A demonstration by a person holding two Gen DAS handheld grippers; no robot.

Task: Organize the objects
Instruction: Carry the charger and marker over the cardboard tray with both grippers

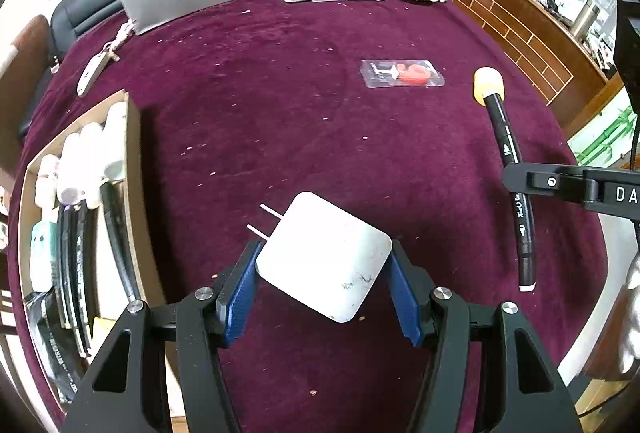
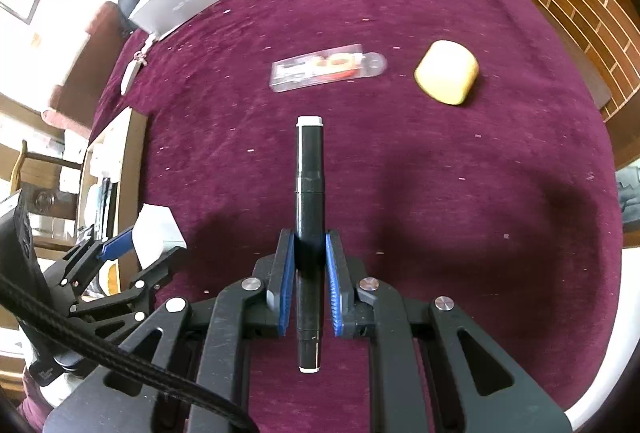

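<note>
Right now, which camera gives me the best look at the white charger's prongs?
The left wrist view: the white charger fills the centre between the left tongs, both prongs clear. The right wrist view shows only a side of it at the left edge, prongs hidden.

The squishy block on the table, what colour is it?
Yellow. The squishy block shows best in the right wrist view, lying on the maroon tablecloth.

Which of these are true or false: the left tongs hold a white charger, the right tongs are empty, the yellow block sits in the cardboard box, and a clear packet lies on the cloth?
1. The left tongs hold a white charger. True.
2. The right tongs are empty. False: they grip a black marker.
3. The yellow block sits in the cardboard box. False: it lies on the maroon cloth.
4. A clear packet lies on the cloth. True.
</note>
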